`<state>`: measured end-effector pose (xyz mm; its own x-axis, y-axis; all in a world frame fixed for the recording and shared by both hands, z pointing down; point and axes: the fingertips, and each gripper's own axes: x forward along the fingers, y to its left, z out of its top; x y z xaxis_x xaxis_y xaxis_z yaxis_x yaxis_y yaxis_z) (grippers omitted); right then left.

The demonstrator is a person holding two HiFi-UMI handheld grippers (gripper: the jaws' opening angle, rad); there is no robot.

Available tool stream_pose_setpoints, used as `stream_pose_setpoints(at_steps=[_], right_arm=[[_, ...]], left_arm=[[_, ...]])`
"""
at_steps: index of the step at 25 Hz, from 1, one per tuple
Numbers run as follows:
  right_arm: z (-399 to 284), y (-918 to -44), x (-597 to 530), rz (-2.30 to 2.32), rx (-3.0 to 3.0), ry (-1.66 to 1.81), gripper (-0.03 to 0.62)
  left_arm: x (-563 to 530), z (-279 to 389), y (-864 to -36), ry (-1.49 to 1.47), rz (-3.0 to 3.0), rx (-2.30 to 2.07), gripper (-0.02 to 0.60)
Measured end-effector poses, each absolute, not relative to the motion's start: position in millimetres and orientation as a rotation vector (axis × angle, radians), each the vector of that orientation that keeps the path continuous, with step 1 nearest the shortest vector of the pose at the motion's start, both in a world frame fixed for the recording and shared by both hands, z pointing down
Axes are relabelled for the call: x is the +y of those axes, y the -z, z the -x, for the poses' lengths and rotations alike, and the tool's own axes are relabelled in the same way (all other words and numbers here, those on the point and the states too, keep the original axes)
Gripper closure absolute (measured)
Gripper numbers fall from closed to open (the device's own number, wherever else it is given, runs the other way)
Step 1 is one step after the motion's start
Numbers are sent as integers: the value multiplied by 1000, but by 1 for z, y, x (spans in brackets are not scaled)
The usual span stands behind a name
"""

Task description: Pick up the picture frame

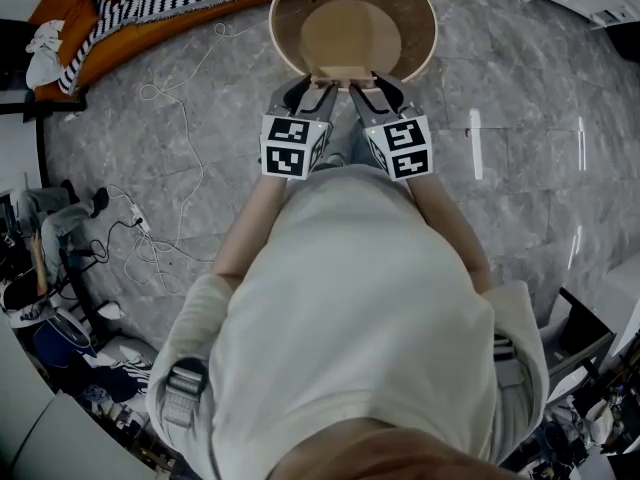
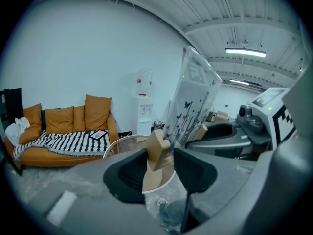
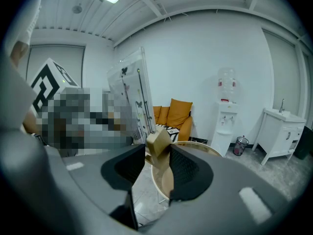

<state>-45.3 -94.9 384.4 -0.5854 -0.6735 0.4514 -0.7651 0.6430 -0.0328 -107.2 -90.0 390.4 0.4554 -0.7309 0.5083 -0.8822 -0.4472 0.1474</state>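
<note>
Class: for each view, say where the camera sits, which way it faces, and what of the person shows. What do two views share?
Head view: on the person's head, facing steeply down; shirt, forearms, left gripper and right gripper on the picture frame above the round table.
Left gripper view: on the left gripper, facing the sofa; its jaws clamp a wooden foot.
Right gripper view: on the right gripper, facing the water dispenser; its jaws clamp the other foot.
Shared: both gripper views show the clear panel and sofa.

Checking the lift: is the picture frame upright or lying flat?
Upright, slightly tilted: the picture frame stands tall above its wooden feet, clamped by the left gripper and right gripper.
</note>
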Motion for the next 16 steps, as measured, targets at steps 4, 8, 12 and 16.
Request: stream_pose_setpoints(at_steps=[4,8,12,16], right_arm=[[45,-386,-96,-1141,-2456,-316,437],[44,-385,-96,-1148,-2452,-317,439],[43,-387,-97,-1153,-2450,-319,439],[45,-390,-99,-1153,-2448,-317,439]], left_arm=[[-91,107,-392,-530,-2318,-1350,408],[-92,106,-392,-529,-2319,-1344,408],[-93,105,-394,-535,-2318,-1339,408],[-95,107,-397,-534,-2316,-1339,407]])
